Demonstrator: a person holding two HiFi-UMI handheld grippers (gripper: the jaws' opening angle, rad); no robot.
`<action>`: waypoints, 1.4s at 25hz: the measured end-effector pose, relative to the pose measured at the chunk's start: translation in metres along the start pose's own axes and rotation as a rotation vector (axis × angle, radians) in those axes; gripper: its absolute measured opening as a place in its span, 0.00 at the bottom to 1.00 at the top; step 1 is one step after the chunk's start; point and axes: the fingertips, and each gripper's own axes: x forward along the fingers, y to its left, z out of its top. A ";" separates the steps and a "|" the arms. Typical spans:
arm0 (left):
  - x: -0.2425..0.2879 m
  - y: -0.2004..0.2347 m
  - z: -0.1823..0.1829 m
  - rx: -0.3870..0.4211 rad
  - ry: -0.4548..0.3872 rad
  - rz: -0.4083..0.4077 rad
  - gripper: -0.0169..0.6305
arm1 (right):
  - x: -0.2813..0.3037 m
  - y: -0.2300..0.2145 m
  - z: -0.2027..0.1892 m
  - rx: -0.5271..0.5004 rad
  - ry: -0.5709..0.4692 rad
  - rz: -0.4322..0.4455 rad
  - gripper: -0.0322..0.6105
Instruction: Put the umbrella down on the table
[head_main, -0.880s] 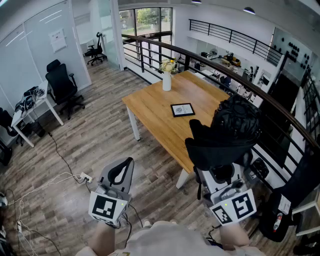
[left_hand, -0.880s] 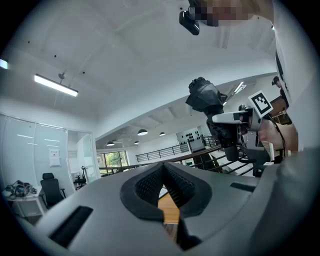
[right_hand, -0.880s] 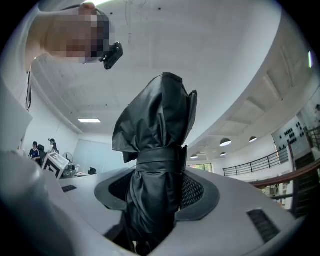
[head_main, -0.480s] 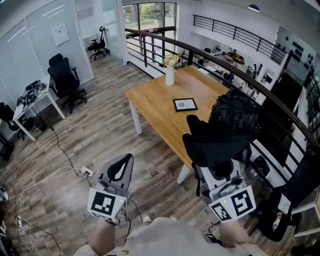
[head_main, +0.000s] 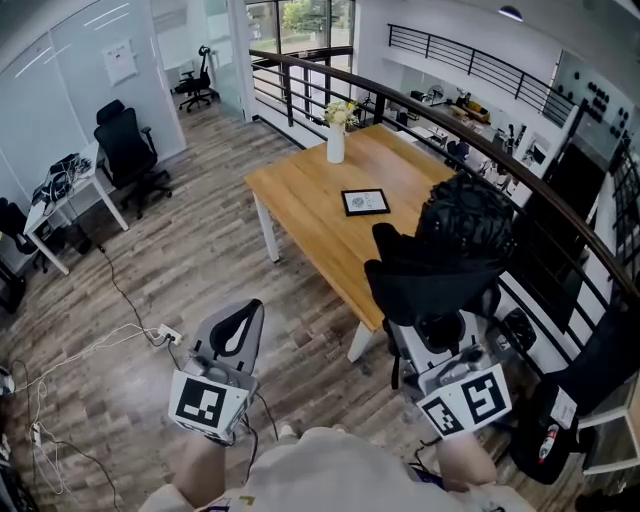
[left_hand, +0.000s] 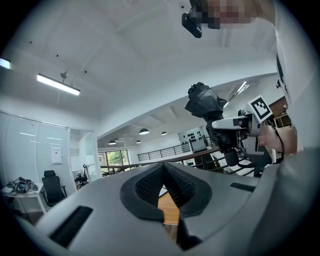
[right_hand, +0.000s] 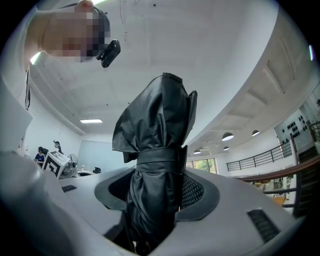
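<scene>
Placement is the step in hand. The folded black umbrella (right_hand: 156, 165) is clamped between the jaws of the right gripper (right_hand: 156, 199), and its strapped bundle stands up out of them. In the head view it is held in the air just off the near corner of the wooden table (head_main: 300, 195), not yet over the top. The left gripper (left_hand: 162, 186) is seen with its jaws together and nothing between them, low over the floor and well apart from the table.

A bare stretch of board is offered between the near edge and the black-framed panel (head_main: 365, 202), and that stretch is judged the best landing place. The vase of flowers (head_main: 336, 140) at the far end is best left well clear.

The umbrella should be carried in over the top first, then lowered and tilted until its long side lies along the wood. The jaws should be eased apart only once the weight is taken by the table. A rolled bundle of this kind is likely to roll or sag, so it is better laid well in from the edge. The lower end of the umbrella is hidden below the jaws, so room should be allowed for it.
</scene>
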 end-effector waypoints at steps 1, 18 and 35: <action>0.001 -0.004 0.001 0.000 -0.006 0.001 0.05 | -0.002 -0.003 -0.001 0.006 0.001 0.006 0.44; 0.032 -0.046 0.000 -0.012 0.008 0.011 0.05 | -0.005 -0.048 -0.021 0.018 0.010 0.052 0.44; 0.112 0.007 -0.069 -0.047 0.056 -0.008 0.05 | 0.083 -0.098 -0.101 0.074 0.065 0.015 0.44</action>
